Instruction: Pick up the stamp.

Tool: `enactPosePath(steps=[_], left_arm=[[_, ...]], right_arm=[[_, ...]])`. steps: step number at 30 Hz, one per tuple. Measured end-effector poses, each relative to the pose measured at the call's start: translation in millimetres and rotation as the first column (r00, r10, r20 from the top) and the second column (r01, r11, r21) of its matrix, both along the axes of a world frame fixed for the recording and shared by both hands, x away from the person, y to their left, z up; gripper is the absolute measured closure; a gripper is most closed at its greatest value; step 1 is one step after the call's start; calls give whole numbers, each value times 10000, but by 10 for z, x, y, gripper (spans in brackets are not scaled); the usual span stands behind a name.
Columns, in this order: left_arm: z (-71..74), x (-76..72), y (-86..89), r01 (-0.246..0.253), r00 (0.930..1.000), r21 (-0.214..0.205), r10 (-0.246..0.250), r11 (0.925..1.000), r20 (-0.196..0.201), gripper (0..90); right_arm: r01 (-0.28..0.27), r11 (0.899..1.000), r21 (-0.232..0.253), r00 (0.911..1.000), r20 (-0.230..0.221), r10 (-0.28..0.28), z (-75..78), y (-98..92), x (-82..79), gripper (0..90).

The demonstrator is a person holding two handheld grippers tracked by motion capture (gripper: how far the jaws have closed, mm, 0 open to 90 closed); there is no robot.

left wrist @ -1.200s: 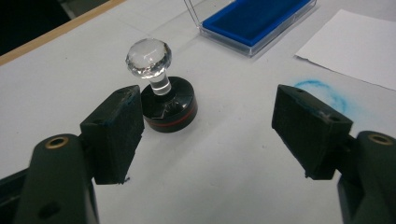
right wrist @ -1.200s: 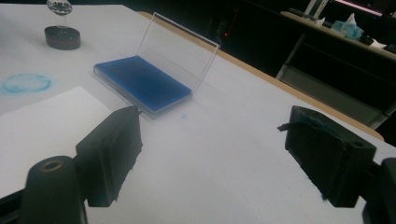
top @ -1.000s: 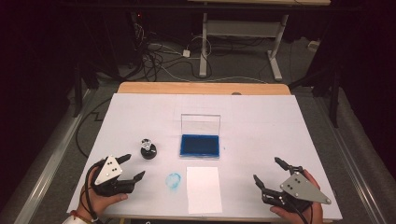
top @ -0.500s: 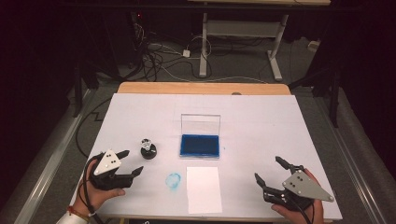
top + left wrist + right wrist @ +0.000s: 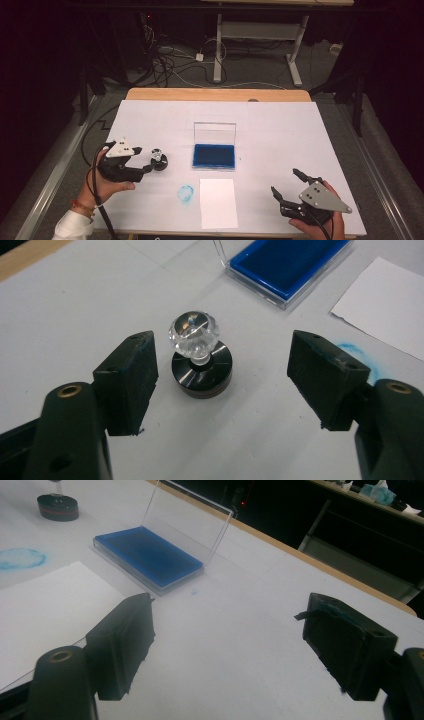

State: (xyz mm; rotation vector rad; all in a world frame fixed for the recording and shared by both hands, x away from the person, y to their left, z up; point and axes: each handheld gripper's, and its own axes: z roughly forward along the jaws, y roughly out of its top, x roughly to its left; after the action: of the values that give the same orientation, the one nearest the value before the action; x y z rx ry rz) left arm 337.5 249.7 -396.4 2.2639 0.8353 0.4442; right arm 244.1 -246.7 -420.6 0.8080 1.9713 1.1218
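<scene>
My left gripper (image 5: 222,382), fingers spread but just closing, straddles the stamp (image 5: 201,360) without contact; my right gripper (image 5: 289,192) rests released on the desk (image 5: 280,130).

Glossy black stamp (image 5: 201,371) with clear faceted knob; matt paper sheet (image 5: 218,202).

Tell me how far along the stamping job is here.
Early. Done: the ink pad lies open with its lid up, and the paper is laid out, blank. A blue smudge marks the table beside it. In hand: the left gripper has been closing around the stamp, jaws either side, not touching. The right gripper is open, idle. Left: grip, ink, press on paper.
</scene>
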Motion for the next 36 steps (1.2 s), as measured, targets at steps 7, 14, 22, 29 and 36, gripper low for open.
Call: enactPosePath(steps=[7, 14, 22, 29, 36], left_arm=[[-80, 322, -91, 196, 9920, 655, -112, 9977, -1260, 278], [-187, 497, -147, 553, 9792, 838, -377, 9949, -1996, 278], [-258, 614, -226, 775, 9746, 1168, -506, 9901, -2180, 310], [-251, 642, -222, 828, 9781, 1197, -576, 9893, -2002, 409], [-257, 648, -231, 942, 9774, 1167, -696, 9887, -1998, 464]], right_arm=[[-13, 9999, -127, 9999, -165, 11, -26, 1, 14, 206], [32, 9998, -202, 9997, -230, -37, -35, -8, 7, 207], [-5, 9996, -282, 9997, -239, -2, -44, 9, 8, 209], [-46, 9996, -288, 9996, -280, 37, -54, 16, 5, 210], [-36, 9994, -351, 9995, -311, 25, -62, 25, 8, 214]])
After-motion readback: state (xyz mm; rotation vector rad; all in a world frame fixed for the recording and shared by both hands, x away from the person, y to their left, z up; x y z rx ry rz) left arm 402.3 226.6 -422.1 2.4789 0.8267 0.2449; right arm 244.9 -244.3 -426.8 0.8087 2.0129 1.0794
